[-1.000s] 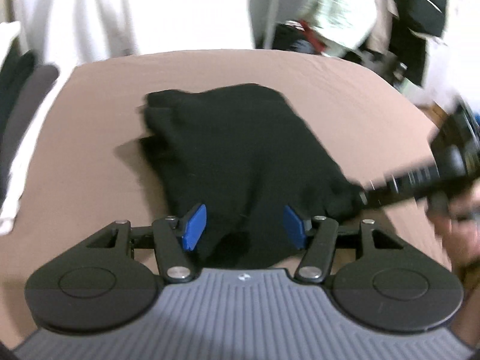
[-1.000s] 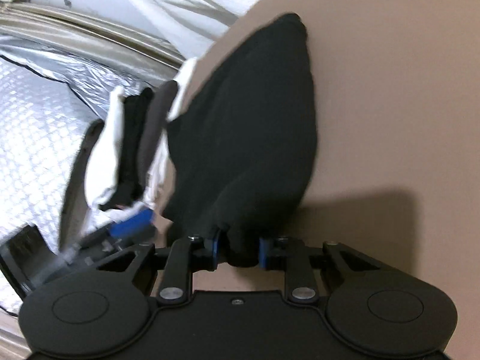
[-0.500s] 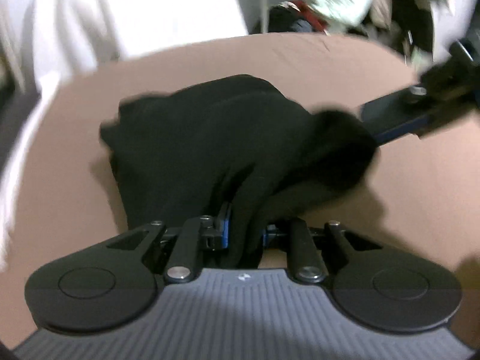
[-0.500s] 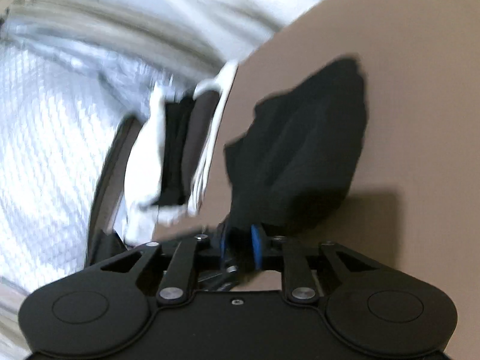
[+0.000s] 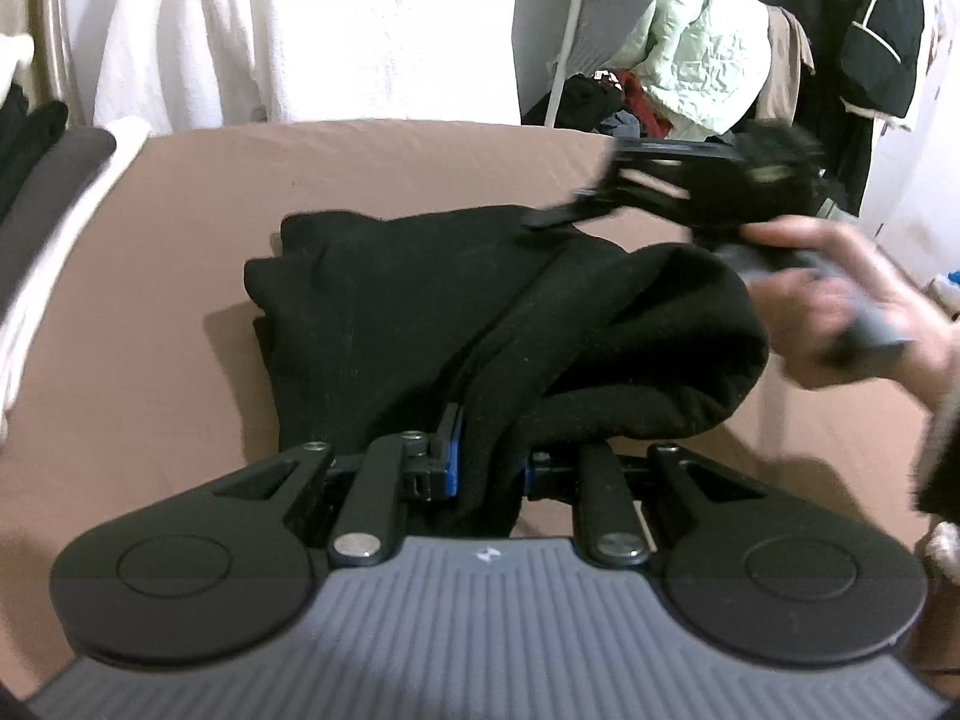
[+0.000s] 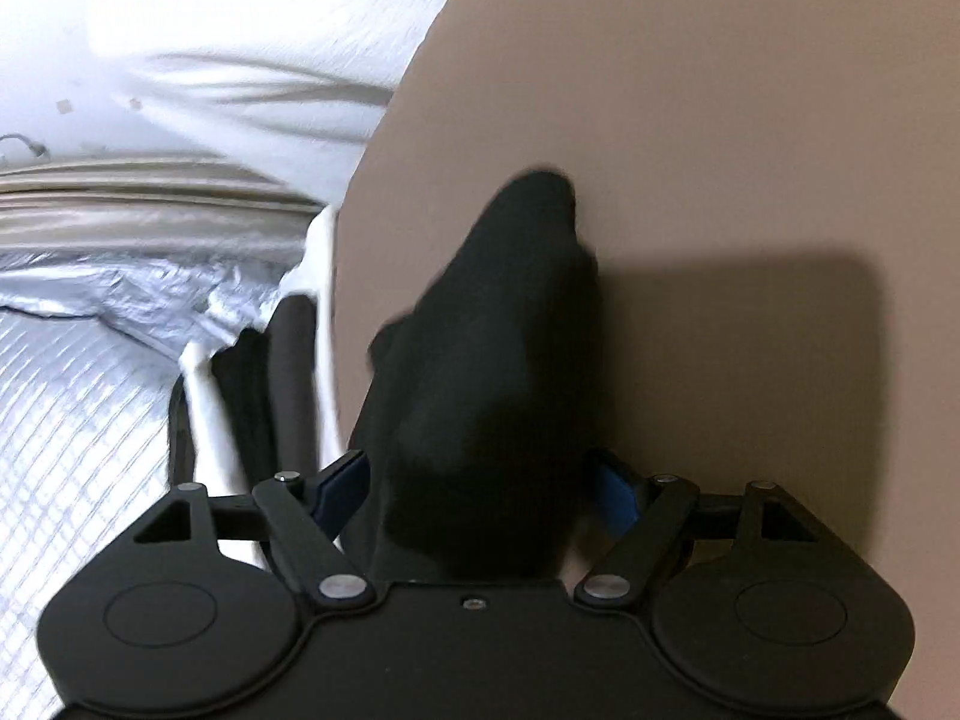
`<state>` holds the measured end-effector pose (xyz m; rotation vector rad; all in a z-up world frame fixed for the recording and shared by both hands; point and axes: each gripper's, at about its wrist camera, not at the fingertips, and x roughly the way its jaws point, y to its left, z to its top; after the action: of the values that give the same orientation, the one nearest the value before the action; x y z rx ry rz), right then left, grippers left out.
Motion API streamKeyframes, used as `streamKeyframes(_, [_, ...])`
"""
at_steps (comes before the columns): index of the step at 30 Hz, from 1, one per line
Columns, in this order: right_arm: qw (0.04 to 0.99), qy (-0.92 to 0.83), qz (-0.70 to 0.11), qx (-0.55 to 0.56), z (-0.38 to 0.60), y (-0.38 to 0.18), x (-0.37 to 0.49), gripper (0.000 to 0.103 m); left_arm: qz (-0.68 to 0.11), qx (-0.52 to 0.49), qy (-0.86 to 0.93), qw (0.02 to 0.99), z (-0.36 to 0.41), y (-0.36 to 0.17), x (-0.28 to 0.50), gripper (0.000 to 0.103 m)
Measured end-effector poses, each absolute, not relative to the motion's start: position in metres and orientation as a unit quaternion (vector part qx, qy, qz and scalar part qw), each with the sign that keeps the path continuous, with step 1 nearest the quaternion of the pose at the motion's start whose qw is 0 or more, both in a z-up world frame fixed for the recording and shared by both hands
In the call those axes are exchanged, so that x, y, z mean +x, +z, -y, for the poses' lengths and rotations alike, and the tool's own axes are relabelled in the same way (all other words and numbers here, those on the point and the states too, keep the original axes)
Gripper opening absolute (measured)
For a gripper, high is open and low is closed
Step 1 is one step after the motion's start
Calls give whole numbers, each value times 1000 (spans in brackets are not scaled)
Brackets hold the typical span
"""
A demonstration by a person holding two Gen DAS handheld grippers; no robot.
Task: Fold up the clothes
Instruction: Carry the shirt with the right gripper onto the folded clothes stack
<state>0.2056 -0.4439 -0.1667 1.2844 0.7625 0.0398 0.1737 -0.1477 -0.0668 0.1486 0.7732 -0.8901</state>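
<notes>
A black garment (image 5: 432, 324) lies bunched on the brown table (image 5: 360, 162). My left gripper (image 5: 487, 468) is shut on its near edge, and a thick fold (image 5: 648, 348) rolls over to the right. My right gripper (image 6: 474, 486) is open, its blue pads (image 6: 615, 489) spread on either side of the garment (image 6: 492, 360), which lies between the fingers. In the left wrist view the right gripper (image 5: 672, 186) hovers blurred above the garment's far right side, held by a hand (image 5: 858, 312).
A stack of folded dark and white clothes (image 5: 42, 198) sits at the table's left edge; it also shows in the right wrist view (image 6: 270, 378). White sheets (image 5: 300, 30) hang behind. A rack of clothes (image 5: 720, 60) stands at the back right.
My right gripper has opened and let go of the garment, then moved up over its far side. My left gripper closed on the near edge and still holds it.
</notes>
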Motion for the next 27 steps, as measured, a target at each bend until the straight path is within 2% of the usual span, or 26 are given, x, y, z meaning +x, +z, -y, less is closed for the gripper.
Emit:
streamKeyframes(1, [741, 20, -339, 580, 443, -168, 216, 69, -367, 65, -420, 827, 148, -68, 176, 17])
streamKeyframes(2, [749, 23, -334, 572, 442, -167, 227, 35, -369, 62, -420, 826, 148, -70, 179, 17])
streamKeyframes(3, [763, 25, -340, 549, 439, -162, 237, 18, -371, 57, -421, 826, 147, -71, 181, 16])
streamKeyframes(8, [863, 51, -313, 393, 404, -90, 246, 15, -352, 24, -415, 838, 133, -60, 182, 16])
streamKeyframes(14, [911, 65, -271, 305, 365, -1, 229, 14, -294, -15, -408, 864, 105, -25, 163, 16])
streamKeyframes(18, [927, 71, -272, 250, 335, 49, 226, 14, -248, -19, -393, 885, 80, 6, 144, 16])
streamKeyframes(24, [939, 125, -277, 161, 266, 114, 281, 14, -191, -29, -336, 922, 14, 64, 159, 16])
streamKeyframes(27, [948, 174, -237, 118, 222, 147, 315, 14, -162, -60, -261, 950, -28, 102, 193, 16])
